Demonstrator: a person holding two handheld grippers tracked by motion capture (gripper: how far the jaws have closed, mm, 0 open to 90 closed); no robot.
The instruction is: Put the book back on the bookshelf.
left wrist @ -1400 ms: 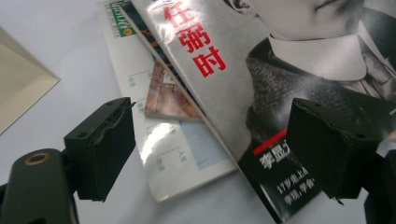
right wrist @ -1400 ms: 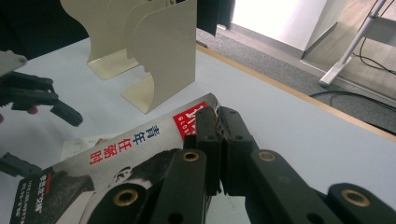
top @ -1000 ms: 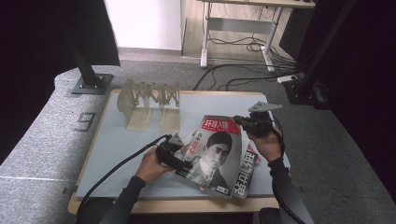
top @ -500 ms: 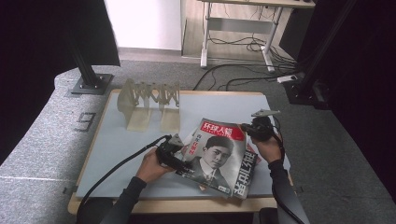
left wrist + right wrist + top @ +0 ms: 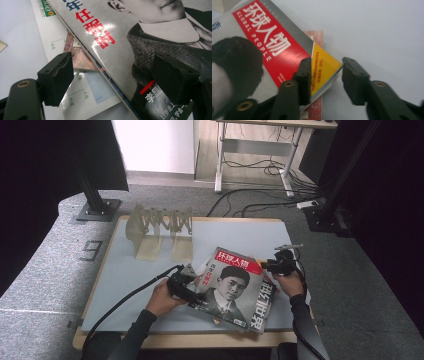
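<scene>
Two grippers working mag: L gripper gaping wide over 9 o'clock edge, R gripper just opening at 2 o'clock corner. Looking thin, floppy, slippery; pinching near spine prob best.

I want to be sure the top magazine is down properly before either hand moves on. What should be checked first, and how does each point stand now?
1. Right gripper let go: ok. Its jaws have just been opening; the top magazine corner sits between them, pads apart.
2. Left gripper free: ok. Jaws wide, straddling the magazine's edge without pressing.
3. Magazine resting on the pile: ok in the high view, it lies across the others.
4. Edges squared with the pile: not ok. The lower ones stick out at the left and near side.
5. Pile fully on the table: cannot tell; its near corner lies close to the front edge.
6. Rack out of the way: ok.
</scene>
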